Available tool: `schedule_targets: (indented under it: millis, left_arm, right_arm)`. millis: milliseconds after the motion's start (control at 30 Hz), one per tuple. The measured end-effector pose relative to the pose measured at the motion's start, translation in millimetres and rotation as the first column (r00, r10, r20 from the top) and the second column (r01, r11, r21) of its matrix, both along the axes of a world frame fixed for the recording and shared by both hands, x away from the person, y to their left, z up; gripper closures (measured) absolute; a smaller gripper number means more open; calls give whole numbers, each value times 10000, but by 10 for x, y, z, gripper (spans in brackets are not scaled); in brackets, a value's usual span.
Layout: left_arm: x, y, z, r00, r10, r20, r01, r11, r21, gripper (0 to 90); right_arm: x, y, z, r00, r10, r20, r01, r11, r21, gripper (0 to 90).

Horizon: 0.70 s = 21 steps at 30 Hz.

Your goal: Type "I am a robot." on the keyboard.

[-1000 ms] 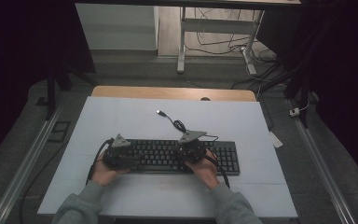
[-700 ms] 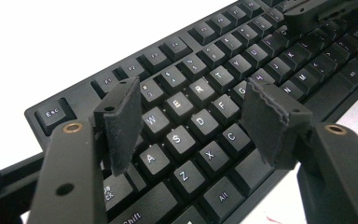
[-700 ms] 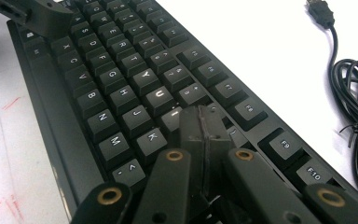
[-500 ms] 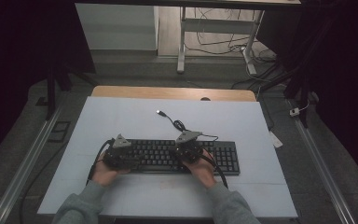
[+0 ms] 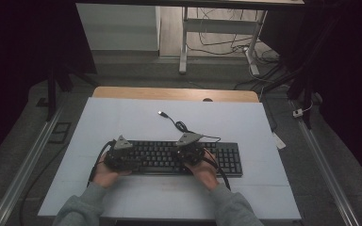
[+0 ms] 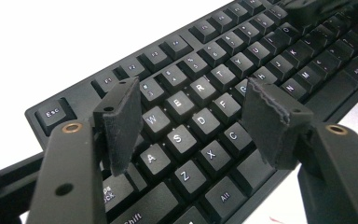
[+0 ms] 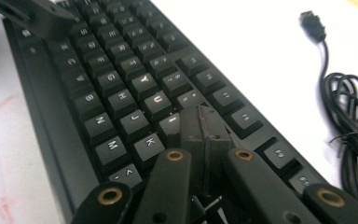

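A: From the high view, what carries everything?

B: A pale table (image 5: pixel 136 117) with a wooden strip along its far edge, in a dark room; metal rails run along the floor on both sides and a desk frame with loose cables stands beyond. The black keyboard (image 5: pixel 226 157) lies across the near middle, parallel to the near edge. Its cable (image 5: pixel 181 126) coils behind it and ends in a plug lying free on the bare sheet.

A: And open space?

B: The far half of the table is bare apart from that cable, and wide margins lie left and right of the keyboard. The left gripper (image 5: pixel 118 157) sits at the keyboard's left end, the right gripper (image 5: pixel 188 153) over its middle, both held from the near edge.

A: The left gripper view?

B: Its jaws stand spread above the keyboard (image 6: pixel 205 60), around the W, S, D, C keys, pinching nothing. White table lies beyond the function row.

A: The right gripper view?

B: The jaws are pressed together with nothing between them, the tips down on the keyboard (image 7: pixel 121 65) just right of the K key. The coiled cable (image 7: pixel 349 116) lies well apart on the table to the right.
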<state>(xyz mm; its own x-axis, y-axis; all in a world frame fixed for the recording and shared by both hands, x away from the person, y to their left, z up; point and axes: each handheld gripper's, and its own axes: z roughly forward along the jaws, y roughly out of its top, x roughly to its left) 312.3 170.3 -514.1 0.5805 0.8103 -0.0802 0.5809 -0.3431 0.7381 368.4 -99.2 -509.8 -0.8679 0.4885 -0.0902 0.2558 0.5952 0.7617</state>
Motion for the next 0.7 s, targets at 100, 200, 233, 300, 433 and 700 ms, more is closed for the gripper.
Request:
schedule_targets:
  millis: [100, 200, 233, 300, 433, 700]
  left_arm:
    - [-3, 10, 6, 10000, 51, 51, -51, 10000, -23, 377]
    - [-3, 19, 10, 9999, 75, 80, -74, 10000, -30, 377]
    - [-3, 20, 9, 9999, 74, 82, -74, 10000, -29, 377]
    - [0, 20, 7, 9999, 76, 73, -76, 10000, -20, 377]
    - [-2, 17, 8, 9999, 47, 103, -47, 10000, -21, 377]
    - [2, 34, 9, 9999, 118, 125, -118, 9999, -49, 376]
  right_arm:
    - [-20, -89, 53, 9999, -108, -71, 110, 9997, 238, 896]
    - [-49, -207, 79, 9998, -195, -103, 199, 9990, 412, 895]
    - [-64, -251, 79, 9997, -193, -155, 200, 9989, 426, 895]
    - [-96, -342, 63, 9995, -185, -257, 194, 9990, 391, 853]
    - [-164, -526, 30, 9983, -432, -398, 444, 9985, 310, 716]
    - [-367, -868, -2, 9967, -746, -323, 758, 9964, 368, 590]
